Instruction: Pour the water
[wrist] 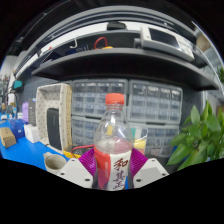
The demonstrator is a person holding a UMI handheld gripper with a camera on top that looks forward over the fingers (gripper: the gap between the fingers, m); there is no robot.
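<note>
Bottle [113, 145] upright, cap up, between fingers [74, 170]

The bottle [113, 142] is clear, glossy plastic with a smooth orange-red plastic cap and a shiny printed label wrap. Beside it the cup [138, 139] looks like thin transparent plastic. The gripper [112, 172] has matt white plastic fingers [72, 172] bearing smooth magenta pads [88, 160].
</note>
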